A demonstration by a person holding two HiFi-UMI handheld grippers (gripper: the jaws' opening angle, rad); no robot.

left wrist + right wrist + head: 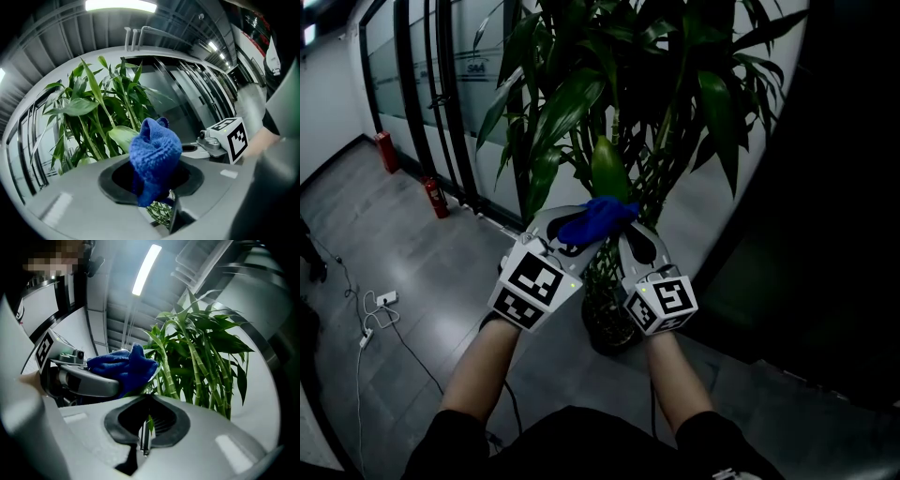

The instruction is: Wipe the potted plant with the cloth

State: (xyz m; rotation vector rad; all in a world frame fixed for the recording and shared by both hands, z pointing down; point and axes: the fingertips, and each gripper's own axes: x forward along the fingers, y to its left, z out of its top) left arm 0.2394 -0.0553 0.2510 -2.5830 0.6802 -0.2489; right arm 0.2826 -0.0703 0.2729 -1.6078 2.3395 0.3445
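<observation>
Head view: the potted plant (619, 103), with glossy blade-shaped leaves on ringed stalks, fills 12 o'clock. At centre the left gripper (570, 234) holds a nubby blue cloth (598, 217) against a pale leaf (609, 167). The right gripper (636, 246) is just beside it at 4 o'clock.

Left gripper view: the left gripper's (157, 190) fingers pinch the bunched, woolly cloth (154, 152).

Right gripper view: the right gripper's (145, 427) fingers are pressed together on a thin leaf (149, 422) edge. The cloth (124, 367) is at 10 o'clock.

Office corridor, prob. lobby: glass partition walls (420, 84) w/ dark frames, grey floor (422, 262), red fire extinguishers (437, 197), strip lights (121, 5) overhead, power strip (386, 298) on floor.
</observation>
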